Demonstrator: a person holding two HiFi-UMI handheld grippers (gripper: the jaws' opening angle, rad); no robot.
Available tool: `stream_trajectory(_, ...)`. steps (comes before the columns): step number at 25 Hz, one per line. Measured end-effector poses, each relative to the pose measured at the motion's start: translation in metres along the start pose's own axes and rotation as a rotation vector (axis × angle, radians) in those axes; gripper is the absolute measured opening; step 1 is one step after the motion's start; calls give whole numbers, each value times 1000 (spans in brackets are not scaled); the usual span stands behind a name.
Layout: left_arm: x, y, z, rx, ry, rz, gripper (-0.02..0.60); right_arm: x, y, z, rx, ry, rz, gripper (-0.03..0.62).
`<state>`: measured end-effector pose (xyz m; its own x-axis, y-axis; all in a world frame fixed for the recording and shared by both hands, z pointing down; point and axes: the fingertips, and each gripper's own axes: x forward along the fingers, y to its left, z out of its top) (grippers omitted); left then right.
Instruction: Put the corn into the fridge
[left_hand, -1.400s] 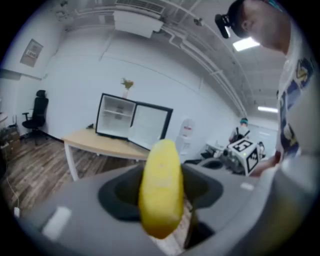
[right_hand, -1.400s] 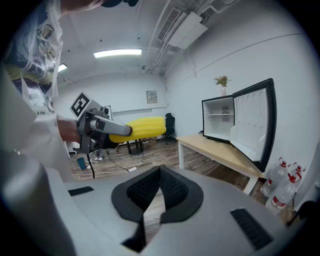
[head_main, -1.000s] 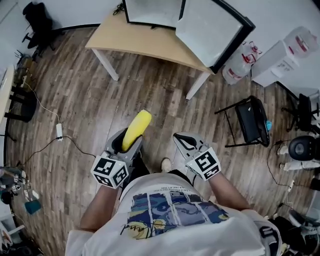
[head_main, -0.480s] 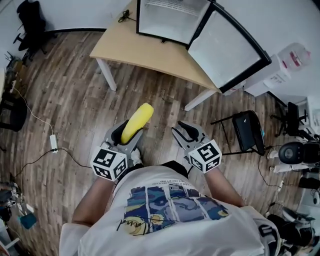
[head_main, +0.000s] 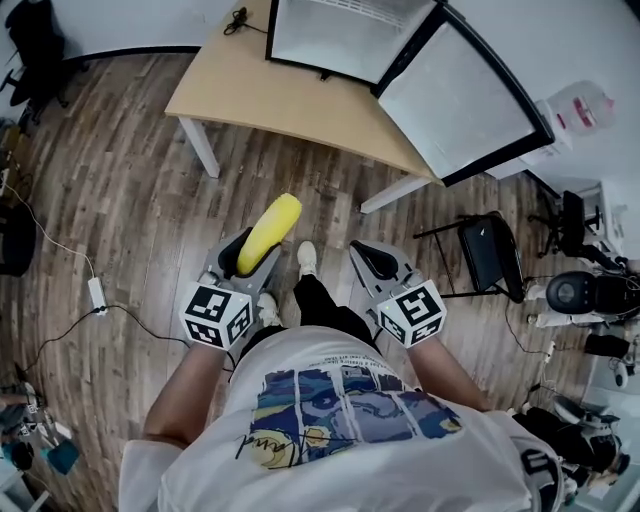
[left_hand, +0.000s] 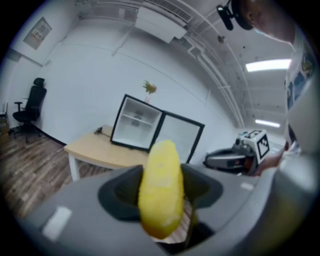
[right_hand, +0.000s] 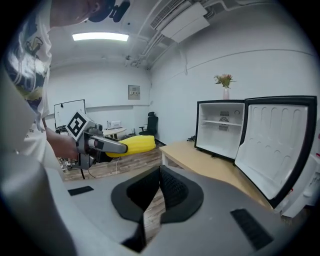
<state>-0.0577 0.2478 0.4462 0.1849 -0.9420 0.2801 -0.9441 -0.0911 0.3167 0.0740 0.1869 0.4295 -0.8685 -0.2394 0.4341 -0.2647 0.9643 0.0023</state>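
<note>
A yellow corn cob sticks out forward from my left gripper, which is shut on its lower end; in the left gripper view the corn fills the gap between the grey jaws. My right gripper is level with it on the right, shut, with nothing in it. Both are over the wooden floor, short of the table. A small black fridge stands on that table with its door swung wide open to the right; its white shelves look empty.
A black folding chair stands to the right of the table. Water jugs are by the right wall. A cable with a white adapter lies on the floor at the left. My foot is between the grippers.
Both grippers and the person have moved forward toward the table; the fridge and table now lie nearer. The corn stays gripped the same way in the left gripper.
</note>
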Motion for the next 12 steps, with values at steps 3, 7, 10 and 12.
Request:
stream_trajectory(3,20,14,7,-1,8,10,241,18,-16,7,-2,-10,12,12)
stream_trajectory(7,51,38,22,13,26,50,241,50,-47,14,11,-32,45,12)
stream_trajectory(10,77,58,41,22,37,93,241,73,-76,29,13,-43,80,12)
stream_trajectory(12,99,72,56,36,43,116,241,89,-99,45,-16,-56,112,12)
